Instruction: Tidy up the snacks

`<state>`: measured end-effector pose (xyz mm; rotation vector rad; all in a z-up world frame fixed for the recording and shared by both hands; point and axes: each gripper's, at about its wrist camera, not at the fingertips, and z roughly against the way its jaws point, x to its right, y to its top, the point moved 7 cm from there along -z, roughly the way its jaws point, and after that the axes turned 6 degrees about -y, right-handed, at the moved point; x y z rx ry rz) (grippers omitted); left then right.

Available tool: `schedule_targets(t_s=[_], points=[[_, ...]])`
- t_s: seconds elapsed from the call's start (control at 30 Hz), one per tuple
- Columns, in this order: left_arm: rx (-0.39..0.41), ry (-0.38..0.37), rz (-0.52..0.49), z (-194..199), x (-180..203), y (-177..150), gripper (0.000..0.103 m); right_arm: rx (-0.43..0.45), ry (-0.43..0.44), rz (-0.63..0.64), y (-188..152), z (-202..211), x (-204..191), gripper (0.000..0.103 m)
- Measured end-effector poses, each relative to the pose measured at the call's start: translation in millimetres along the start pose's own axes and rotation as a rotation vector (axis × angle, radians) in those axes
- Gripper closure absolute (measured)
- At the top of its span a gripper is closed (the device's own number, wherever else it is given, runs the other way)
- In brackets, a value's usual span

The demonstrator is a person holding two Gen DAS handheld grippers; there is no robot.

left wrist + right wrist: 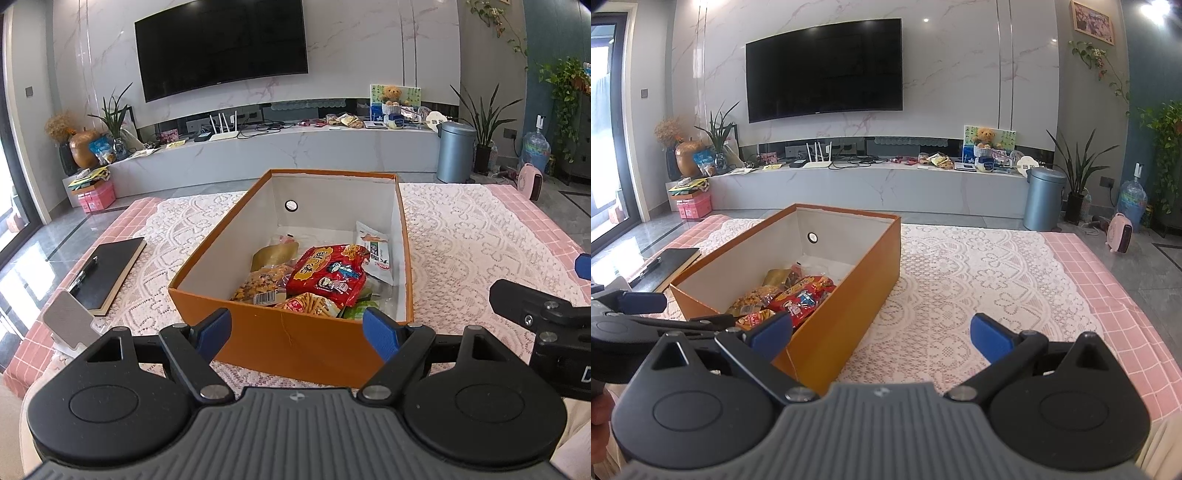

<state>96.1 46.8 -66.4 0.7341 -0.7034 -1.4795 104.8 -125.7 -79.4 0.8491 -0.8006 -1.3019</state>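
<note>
On the lace-covered table [461, 236] in front of you sits the orange cardboard box [295, 343], open at the top, its white inner walls showing. Your snacks lie heaped at its near end: a red noodle packet [327, 275] on top, a white sachet [375, 253] leaning against the right-hand wall, a clear bag of brown nuggets [258, 286] on the left, a packet of stick biscuits [310, 306] nearest you, a green packet [360, 308] beside it and a gold pouch [273, 253] behind. The far half of the box floor is bare.

Your left gripper [297, 328] hangs just before the near wall of the box, fingers [214, 328] spread wide and holding nothing. Your right gripper [882, 332] sits to the right of the box, over the lace, fingers [991, 338] likewise spread and empty.

Left of the box lie a black notebook [107, 273] with a pen [83, 275] on it, and a phone stand [70, 325] near the table's edge.
</note>
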Motion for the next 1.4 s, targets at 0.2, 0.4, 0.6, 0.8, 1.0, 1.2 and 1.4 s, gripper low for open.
schedule_targets(t_s=[0.2,0.4,0.6,0.8,1.0,1.2,1.4], points=[[0.006,0.007,-0.005,0.6,-1.9,1.3,0.008,0.001,0.001,0.000,0.2,0.5,0.4,0.003],[0.011,0.010,-0.012,2.4,-1.8,1.4,0.008,0.001,0.000,-0.002,0.4,0.6,-0.1,0.003],[0.013,0.015,-0.019,3.3,-2.6,1.4,0.008,0.000,0.001,-0.002,0.2,0.6,0.0,0.003],[0.011,0.018,-0.017,3.6,-2.7,2.0,0.008,-0.001,0.001,-0.002,0.4,1.5,-0.8,0.003],[0.014,0.028,-0.029,3.6,-2.9,2.4,0.008,-0.001,0.001,-0.003,0.5,1.4,-0.5,0.003],[0.013,0.033,-0.034,3.2,-3.4,1.7,0.008,-0.002,0.001,-0.004,0.2,1.5,-0.7,0.003],[0.021,0.040,-0.024,3.4,-4.8,2.2,0.008,-0.011,0.000,-0.007,-4.1,1.3,-2.8,0.003]])
